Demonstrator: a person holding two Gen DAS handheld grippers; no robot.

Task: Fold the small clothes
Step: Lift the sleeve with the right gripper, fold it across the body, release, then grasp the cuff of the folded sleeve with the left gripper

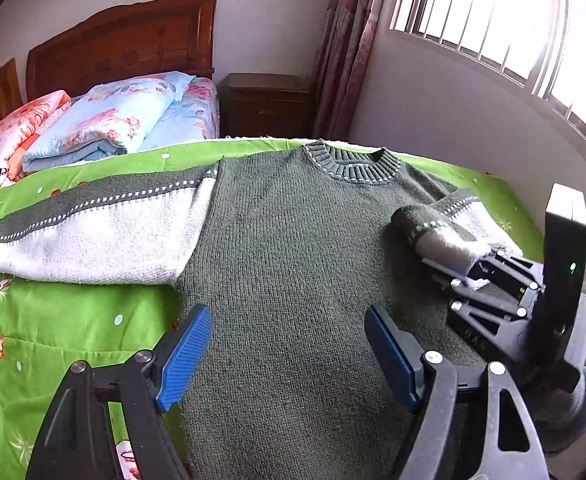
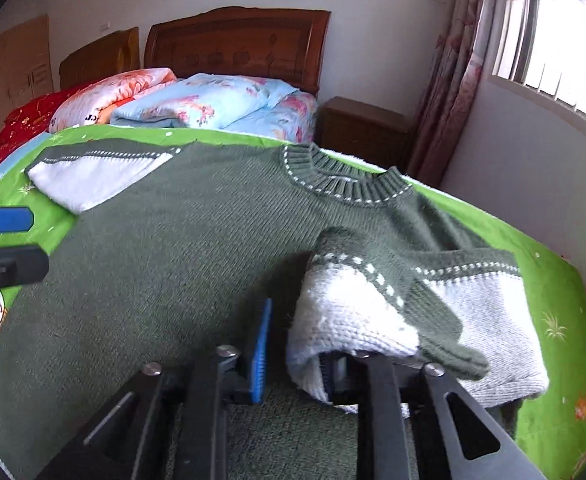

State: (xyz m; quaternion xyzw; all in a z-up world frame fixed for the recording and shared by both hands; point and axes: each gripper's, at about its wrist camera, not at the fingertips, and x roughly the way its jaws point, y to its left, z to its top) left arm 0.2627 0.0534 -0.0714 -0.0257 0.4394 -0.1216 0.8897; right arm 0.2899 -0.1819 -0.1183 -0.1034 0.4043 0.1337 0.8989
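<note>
Sweater (image 1: 285,248) flat on green bedspread (image 1: 53,320); right gripper (image 2: 297,356) carries sleeve (image 2: 349,304) draped over one finger, clamping unclear; left gripper (image 1: 289,356) wide, empty.

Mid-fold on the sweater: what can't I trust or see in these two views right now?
- Sweater hem: cut off by the bottom edge and tool frames, both views.
- Right tool far pad: covered by the draped sleeve, right wrist view, so its grip is unclear.
- Neck label: too small to read.
</note>
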